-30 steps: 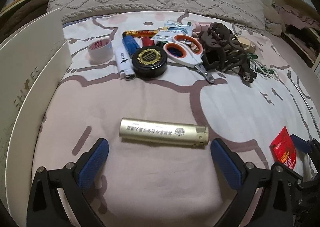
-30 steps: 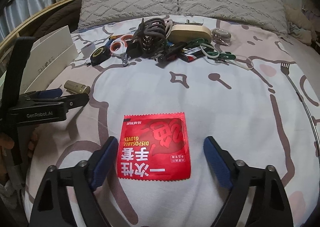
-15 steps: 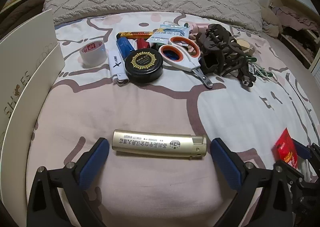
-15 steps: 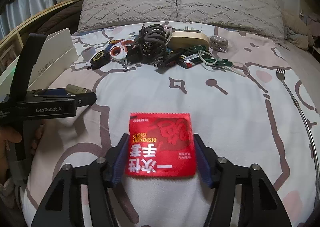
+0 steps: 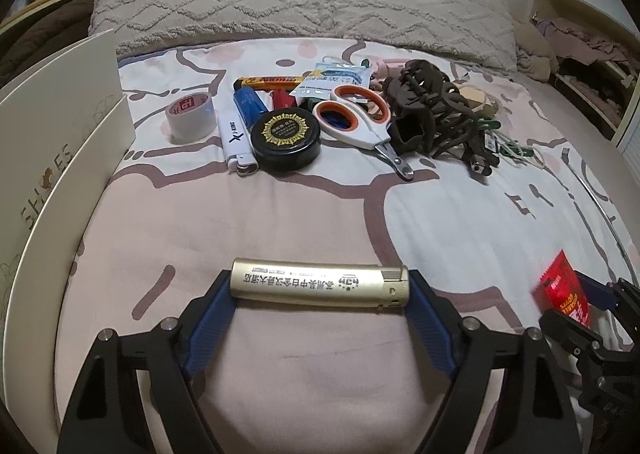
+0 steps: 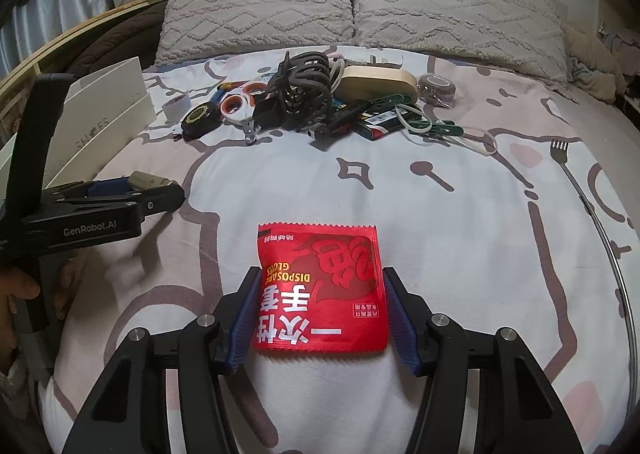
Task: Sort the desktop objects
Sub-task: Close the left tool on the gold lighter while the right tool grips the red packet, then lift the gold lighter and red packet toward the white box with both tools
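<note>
My left gripper is shut end to end on a gold lighter that lies crosswise on the bed sheet. The lighter's end also shows in the right wrist view, inside the left gripper. My right gripper is shut on the sides of a red disposable-gloves packet, which also shows at the right edge of the left wrist view. A pile of small objects lies farther back: scissors, black round tin, tape roll, white lighter, brown hair claw.
An open white shoe box stands along the left side. Two pillows lie at the head of the bed. A wooden block, green clips and a telescopic fork lie to the right of the pile.
Both grippers have closed: the left one onto the ends of the gold lighter, the right one onto the sides of the red packet. Both moved slightly forward.
</note>
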`<state>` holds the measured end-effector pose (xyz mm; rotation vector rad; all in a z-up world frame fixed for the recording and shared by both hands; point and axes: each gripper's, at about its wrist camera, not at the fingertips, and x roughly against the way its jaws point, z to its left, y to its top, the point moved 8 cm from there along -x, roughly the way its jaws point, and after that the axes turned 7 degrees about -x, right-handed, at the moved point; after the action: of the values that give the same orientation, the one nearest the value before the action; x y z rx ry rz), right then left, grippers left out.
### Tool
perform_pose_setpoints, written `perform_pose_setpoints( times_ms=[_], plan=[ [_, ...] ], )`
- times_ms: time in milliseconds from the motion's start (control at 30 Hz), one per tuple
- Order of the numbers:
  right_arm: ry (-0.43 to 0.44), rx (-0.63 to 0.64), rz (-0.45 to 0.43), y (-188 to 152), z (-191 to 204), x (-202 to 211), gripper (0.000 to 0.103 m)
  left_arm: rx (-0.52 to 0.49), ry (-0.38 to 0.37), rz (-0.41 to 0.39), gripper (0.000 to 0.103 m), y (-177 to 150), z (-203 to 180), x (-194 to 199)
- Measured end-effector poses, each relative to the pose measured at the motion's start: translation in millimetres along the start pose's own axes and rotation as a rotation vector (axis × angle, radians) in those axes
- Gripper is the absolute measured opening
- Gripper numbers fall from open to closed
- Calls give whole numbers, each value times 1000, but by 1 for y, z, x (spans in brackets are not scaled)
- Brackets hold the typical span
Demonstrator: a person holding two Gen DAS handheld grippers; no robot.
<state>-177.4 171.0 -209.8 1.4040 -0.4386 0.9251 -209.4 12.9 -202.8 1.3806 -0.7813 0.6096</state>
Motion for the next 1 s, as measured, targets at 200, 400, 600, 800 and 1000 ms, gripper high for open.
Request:
perform_pose_setpoints(
  times_ms=[200, 400, 600, 800, 1000],
  plan=[
    [6, -8, -2, 1, -1, 1, 59, -30, -2, 23, 83, 9, -5, -3],
    [7, -46, -7, 6, -7, 4, 59, -44, 5, -11, 83, 32, -5, 2],
    [20, -91, -29, 16, -15, 11, 58, -41, -2, -65, 83, 51, -1, 19],
    [-9, -63, -73, 36, -14, 23, 58, -57, 10, -113, 83, 58, 3, 39],
    [-18, -44, -132, 60, -6, 37, 58, -56, 16, -177, 83, 69, 13, 65]
  ],
)
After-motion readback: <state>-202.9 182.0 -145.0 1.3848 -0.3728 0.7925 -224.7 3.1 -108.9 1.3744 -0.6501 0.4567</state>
